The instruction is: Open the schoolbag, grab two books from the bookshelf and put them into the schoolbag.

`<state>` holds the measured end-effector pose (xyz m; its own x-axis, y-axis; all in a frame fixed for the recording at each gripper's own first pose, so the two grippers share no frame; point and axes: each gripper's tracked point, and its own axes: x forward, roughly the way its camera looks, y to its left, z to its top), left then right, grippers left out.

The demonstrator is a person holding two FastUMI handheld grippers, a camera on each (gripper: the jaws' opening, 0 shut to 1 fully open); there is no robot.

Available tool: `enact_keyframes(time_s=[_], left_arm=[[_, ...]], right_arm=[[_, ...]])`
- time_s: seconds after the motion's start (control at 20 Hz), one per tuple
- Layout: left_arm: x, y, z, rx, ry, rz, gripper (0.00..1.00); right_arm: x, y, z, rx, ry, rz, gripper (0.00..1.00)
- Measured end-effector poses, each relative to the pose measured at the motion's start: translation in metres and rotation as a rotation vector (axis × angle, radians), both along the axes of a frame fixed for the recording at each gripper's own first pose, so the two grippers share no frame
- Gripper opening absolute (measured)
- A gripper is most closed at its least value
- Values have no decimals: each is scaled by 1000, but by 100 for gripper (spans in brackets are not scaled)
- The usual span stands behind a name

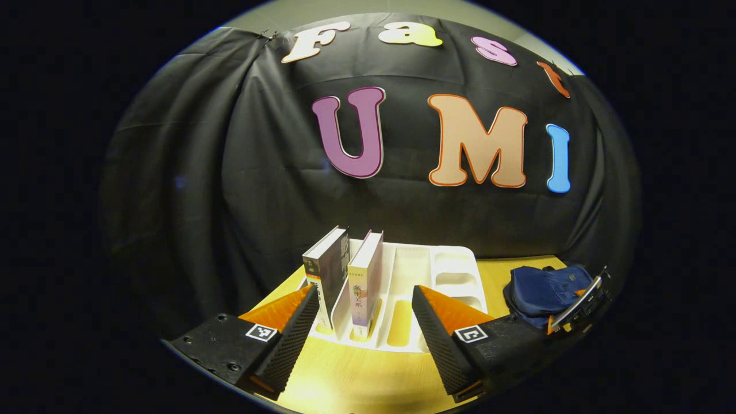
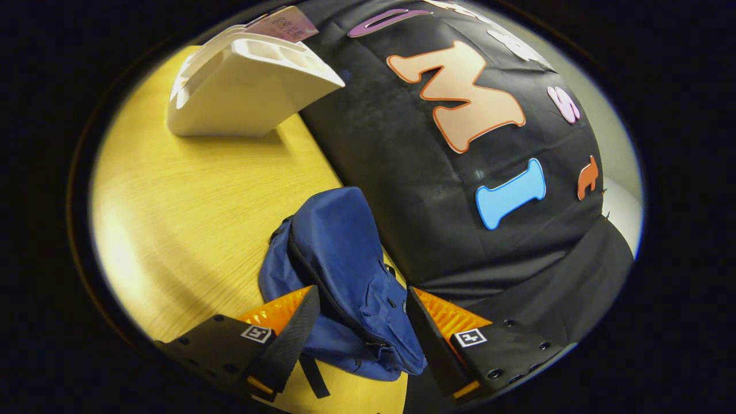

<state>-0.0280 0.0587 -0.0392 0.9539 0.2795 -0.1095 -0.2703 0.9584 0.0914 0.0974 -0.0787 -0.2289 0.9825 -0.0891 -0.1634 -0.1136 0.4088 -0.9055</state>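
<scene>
On the yellow wooden bench [image 2: 190, 190] the blue schoolbag [image 2: 345, 270] lies flat near the black cloth wall, and its zipper looks closed, so I judge that the opening step is not done yet. The right claw [image 2: 359, 339] hangs just above the lower part of the bag, released, with its fingers spread on both sides of the cloth and no pressing on it that I can see. The left claw [image 1: 365, 322] is also released and holds nothing; it points to the white bookshelf [image 1: 454, 270], where two books stand upright in the left slots, a dark book [image 1: 328, 270] and beside it a pale book [image 1: 365, 276].

What could go wrong: the bag is soft, so if the right claw pinches only loose cloth and not the zipper pull, the bag may lift or slide on the bench without opening. The pull itself is too small for me to locate. At the shelf, the two books stand close together, so a claw may catch both, or tip the neighbour over.

The left claw's view shows the book spines, the empty slots and the right claw [image 1: 581, 307] at the bag far to the side. The right claw's view shows the bag's seam and strap from near, and the shelf from its solid side.
</scene>
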Motion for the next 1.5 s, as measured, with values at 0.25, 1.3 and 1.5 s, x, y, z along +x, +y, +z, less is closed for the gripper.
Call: enact_keyframes(time_s=[0.25, 1.3, 1.5], left_arm=[[-5, 3, -7, 34, 25, 22, 95], [-11, -11, -26, 4, 75, 10, 95], [-11, -12, -30, -3, 83, 11, 96]], right_arm=[[10, -15, -10, -31, 3, -37, 93], [58, -19, -5, -41, -43, -66, 59], [67, -20, -1, -44, -65, -73, 10]])
